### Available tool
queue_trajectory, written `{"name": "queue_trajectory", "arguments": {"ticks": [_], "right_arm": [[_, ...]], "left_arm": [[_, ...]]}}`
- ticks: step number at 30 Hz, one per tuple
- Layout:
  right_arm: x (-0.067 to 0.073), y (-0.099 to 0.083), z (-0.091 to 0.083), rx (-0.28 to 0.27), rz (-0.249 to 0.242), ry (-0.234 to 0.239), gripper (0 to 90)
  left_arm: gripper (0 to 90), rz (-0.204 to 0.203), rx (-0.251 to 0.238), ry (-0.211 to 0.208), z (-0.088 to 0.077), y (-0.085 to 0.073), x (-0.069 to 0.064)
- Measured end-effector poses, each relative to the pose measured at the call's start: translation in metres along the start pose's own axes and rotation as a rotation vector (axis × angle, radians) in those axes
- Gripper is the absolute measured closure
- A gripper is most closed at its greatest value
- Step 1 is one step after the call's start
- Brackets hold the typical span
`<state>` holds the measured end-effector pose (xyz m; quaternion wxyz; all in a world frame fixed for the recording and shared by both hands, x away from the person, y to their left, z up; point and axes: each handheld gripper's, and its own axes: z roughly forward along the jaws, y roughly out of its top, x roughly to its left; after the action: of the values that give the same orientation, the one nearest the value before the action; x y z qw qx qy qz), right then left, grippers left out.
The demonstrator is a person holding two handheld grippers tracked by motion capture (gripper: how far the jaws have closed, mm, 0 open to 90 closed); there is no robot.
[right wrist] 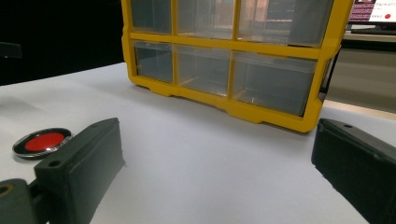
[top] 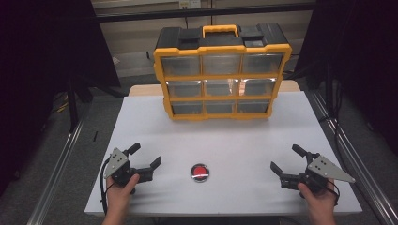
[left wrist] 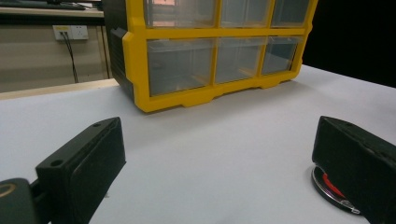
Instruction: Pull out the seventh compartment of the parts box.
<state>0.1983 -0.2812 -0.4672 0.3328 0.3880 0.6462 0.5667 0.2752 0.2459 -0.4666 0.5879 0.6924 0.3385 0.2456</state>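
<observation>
- Where the high view looks down on the white table, a yellow-and-black drawer cabinet stands upright at the far middle, with nine clear drawers in three rows and a yellow handle on top. Well in front of the cabinet, near the table's front edge, lies a round red disc with a silvery rim. To the left of the disc the left gripper is held in a hand that comes in from the bottom; its two black jaws stand spread with nothing between them. To the right of the disc, a little farther from it, the right gripper is held in the other hand, jaws likewise spread and holding nothing.
- In the left gripper view, the left gripper shows both jaws wide apart over bare table. The disc lies just beside the right-hand jaw, partly hidden behind it; whether they touch I cannot tell. The cabinet stands beyond, well apart.
- In the right gripper view, the right gripper has its jaws wide apart, nothing between them. The disc lies flat just beyond the left-hand jaw. The cabinet rises behind.
</observation>
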Motion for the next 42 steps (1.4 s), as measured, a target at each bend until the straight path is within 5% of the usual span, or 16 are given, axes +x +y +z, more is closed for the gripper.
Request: {"name": "queue_trajectory", "arguments": {"ticks": [14,16,19,27,28,42], "right_arm": [[0.0,0.001,0.0,-0.004,0.001,-0.001,1.8],[0.001,0.001,0.001,-0.003,0.001,-0.001,1.9],[0.001,0.001,0.0,-0.003,0.002,-0.001,1.9],[0.001,0.002,0.0,-0.009,-0.004,-0.001,2.0],[0.001,0.002,0.0,-0.01,-0.003,-0.002,2.0],[0.001,0.001,0.0,0.0,0.004,0.007,2.0]], "left_arm": [[2.0,0.003,-0.007,0.02,0.009,0.002,-0.004],[1.8,-0.029,-0.023,0.044,0.013,0.005,-0.006],[1.8,-0.011,-0.015,0.056,0.015,0.007,-0.007],[1.7,-0.029,-0.015,0.085,0.027,0.012,-0.008],[1.8,-0.054,-0.024,0.091,0.029,0.012,-0.01],[1.9,-0.062,-0.028,0.106,0.042,0.016,-0.01]]}}
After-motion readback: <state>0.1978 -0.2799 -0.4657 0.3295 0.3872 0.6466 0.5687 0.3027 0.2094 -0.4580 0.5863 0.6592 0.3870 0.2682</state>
